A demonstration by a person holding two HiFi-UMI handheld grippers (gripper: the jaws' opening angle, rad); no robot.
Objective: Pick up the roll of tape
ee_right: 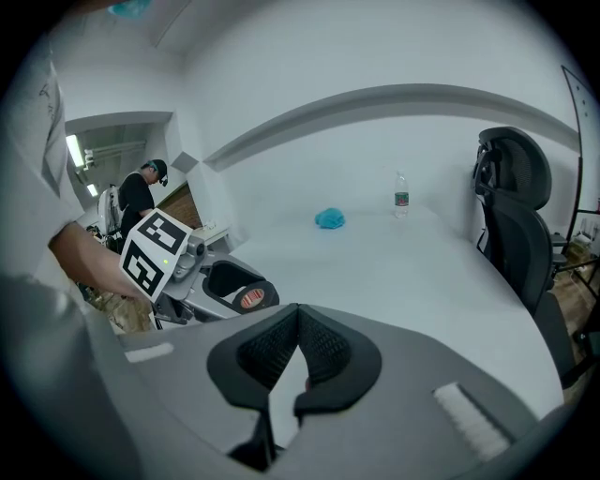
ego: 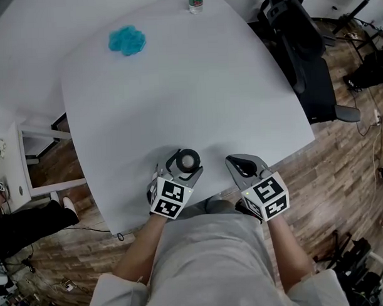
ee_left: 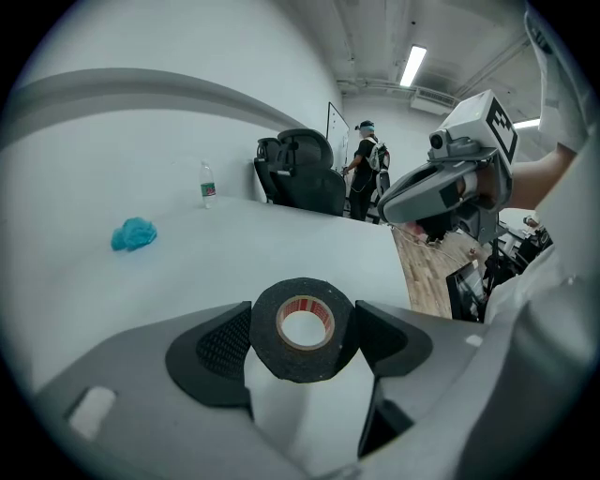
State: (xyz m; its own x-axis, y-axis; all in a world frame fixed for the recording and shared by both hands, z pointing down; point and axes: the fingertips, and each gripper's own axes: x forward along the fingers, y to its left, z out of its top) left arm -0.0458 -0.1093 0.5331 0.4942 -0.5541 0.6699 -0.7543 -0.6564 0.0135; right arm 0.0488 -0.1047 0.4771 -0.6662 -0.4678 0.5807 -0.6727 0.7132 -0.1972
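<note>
The roll of black tape (ego: 177,163) with a red-printed core sits between the jaws of my left gripper (ego: 186,157), just above the near edge of the white table (ego: 177,93). In the left gripper view both pads (ee_left: 225,342) press on the sides of the roll of tape (ee_left: 302,367), which stands on edge with its hole facing the camera. My right gripper (ego: 236,163) hovers beside it to the right. Its jaws are shut with nothing between them (ee_right: 298,323). The right gripper view also shows the held tape (ee_right: 251,298) at the left.
A crumpled blue cloth (ego: 127,40) lies at the table's far left. A small water bottle (ego: 195,1) stands at the far edge. A black office chair (ego: 304,57) is beside the table's right side. A person (ee_left: 366,164) stands far off.
</note>
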